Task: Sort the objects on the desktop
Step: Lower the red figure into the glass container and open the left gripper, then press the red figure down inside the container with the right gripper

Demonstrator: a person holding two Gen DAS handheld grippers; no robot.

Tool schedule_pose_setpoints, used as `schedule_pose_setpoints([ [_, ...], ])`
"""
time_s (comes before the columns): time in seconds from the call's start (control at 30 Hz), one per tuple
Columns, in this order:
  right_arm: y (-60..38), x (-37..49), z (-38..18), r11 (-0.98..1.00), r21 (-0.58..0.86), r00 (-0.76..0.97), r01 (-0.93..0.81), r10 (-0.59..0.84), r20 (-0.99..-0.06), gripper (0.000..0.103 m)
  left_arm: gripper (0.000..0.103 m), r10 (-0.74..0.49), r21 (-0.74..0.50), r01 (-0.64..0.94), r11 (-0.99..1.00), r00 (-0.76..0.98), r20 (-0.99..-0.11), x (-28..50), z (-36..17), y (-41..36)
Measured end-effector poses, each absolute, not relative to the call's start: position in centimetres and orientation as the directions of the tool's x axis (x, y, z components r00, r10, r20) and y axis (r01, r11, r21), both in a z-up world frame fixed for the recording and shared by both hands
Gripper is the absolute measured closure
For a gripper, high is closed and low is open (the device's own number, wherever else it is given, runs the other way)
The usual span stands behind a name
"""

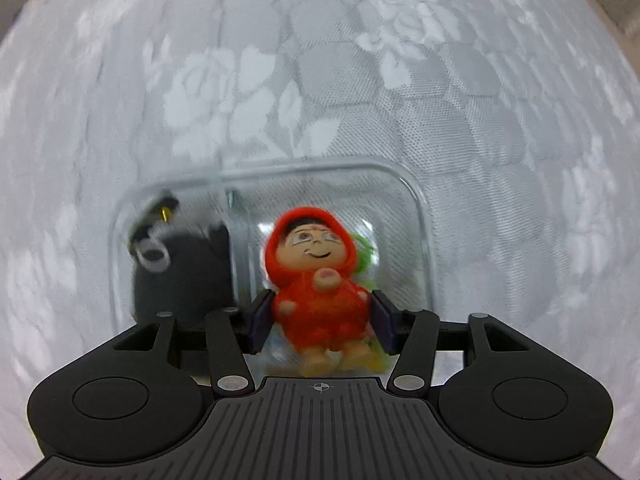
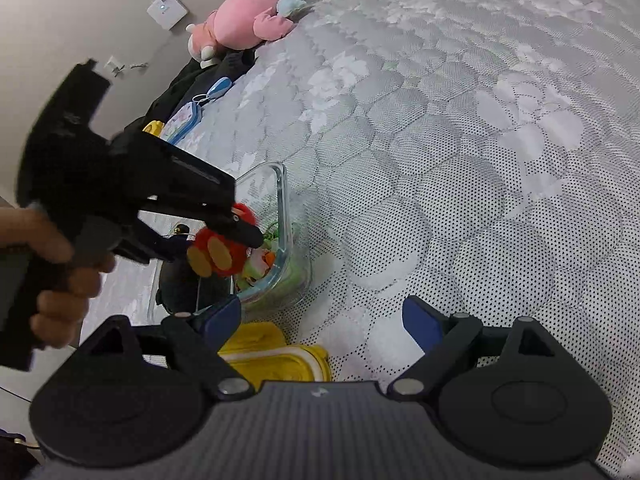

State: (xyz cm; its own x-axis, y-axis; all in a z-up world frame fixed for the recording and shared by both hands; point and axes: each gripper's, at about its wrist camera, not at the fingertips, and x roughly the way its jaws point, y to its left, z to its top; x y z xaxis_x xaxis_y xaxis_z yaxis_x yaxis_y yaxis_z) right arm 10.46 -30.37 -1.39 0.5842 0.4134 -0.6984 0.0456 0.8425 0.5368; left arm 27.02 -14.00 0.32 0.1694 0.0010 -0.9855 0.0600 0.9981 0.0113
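Left gripper (image 1: 320, 316) points down over the glass container (image 1: 416, 208), pads flanking the red-hooded doll (image 1: 316, 280); contact is unclear. Right gripper (image 2: 322, 320), spread wide and empty, has a yellow lid (image 2: 276, 356) just below it

Quilted floral mattress (image 2: 440, 160) bearing glass container (image 2: 282, 200), yellow lid (image 2: 276, 356), pink plush (image 2: 240, 20).

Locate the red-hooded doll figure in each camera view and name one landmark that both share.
Left wrist view: red-hooded doll sits low centre, between the left tool's pads, above the container.
Right wrist view: the doll is left of centre, feet toward the camera.
Shared landmark: the clear glass container.
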Motion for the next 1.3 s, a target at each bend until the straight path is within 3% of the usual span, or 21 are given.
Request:
schedule_pose_setpoints([
  [0.1, -30.2, 10.6, -1.5, 0.844, 0.535, 0.573, 0.040, 0.419, -0.704, 0.013, 0.036, 0.044, 0.069, 0.127, 0.989, 0.194, -0.980, 27.1, 0.7, -14.4],
  [0.4, -29.7, 10.7, -1.7, 0.856, 0.515, 0.561, 0.038, 0.408, -0.720, 0.013, 0.035, 0.004, 0.034, 0.146, 0.989, 0.205, -0.979, 26.3, 1.5, -12.7],
  [0.67, -29.7, 10.9, -1.9, 0.863, 0.502, 0.559, 0.050, 0.392, -0.730, 0.013, 0.032, -0.104, -0.078, 0.118, 0.990, 0.234, -0.967, 24.0, 3.2, -10.3],
  [0.8, -29.7, 10.8, -1.9, 0.863, 0.502, 0.568, 0.047, 0.391, -0.725, 0.013, 0.032, -0.216, -0.210, 0.052, 0.976, 0.276, -0.937, 21.9, 4.6, -8.2],
  [0.87, -29.7, 10.6, -1.8, 0.868, 0.496, 0.583, 0.041, 0.382, -0.717, 0.013, 0.026, -0.279, -0.296, 0.005, 0.955, 0.352, -0.894, 19.6, 5.7, -6.5],
  [0.9, -29.8, 10.5, -1.7, 0.871, 0.489, 0.600, 0.039, 0.371, -0.708, 0.014, 0.018, -0.293, -0.326, -0.016, 0.945, 0.399, -0.869, 18.3, 6.2, -5.6],
  [0.93, -30.0, 10.4, -1.5, 0.871, 0.490, 0.618, 0.036, 0.366, -0.696, 0.018, 0.011, -0.296, -0.350, -0.043, 0.936, 0.443, -0.846, 16.8, 6.6, -4.6],
  [1.07, -30.9, 10.4, -1.5, 0.820, 0.570, 0.617, 0.048, 0.425, -0.663, 0.039, 0.010, -0.303, -0.394, -0.102, 0.914, 0.474, -0.827, 11.9, 5.9, -2.5],
  [1.17, -31.8, 10.8, -1.7, 0.739, 0.668, 0.569, 0.091, 0.512, -0.644, 0.057, 0.010, -0.312, -0.351, -0.022, 0.936, 0.407, -0.858, 10.2, 5.1, -2.6],
  [1.3, -29.7, 12.9, 1.9, 0.765, 0.644, 0.539, 0.002, 0.542, -0.645, 0.060, 0.007, -0.355, -0.350, 0.073, 0.934, 0.306, -0.883, 10.8, 4.2, -3.4],
])
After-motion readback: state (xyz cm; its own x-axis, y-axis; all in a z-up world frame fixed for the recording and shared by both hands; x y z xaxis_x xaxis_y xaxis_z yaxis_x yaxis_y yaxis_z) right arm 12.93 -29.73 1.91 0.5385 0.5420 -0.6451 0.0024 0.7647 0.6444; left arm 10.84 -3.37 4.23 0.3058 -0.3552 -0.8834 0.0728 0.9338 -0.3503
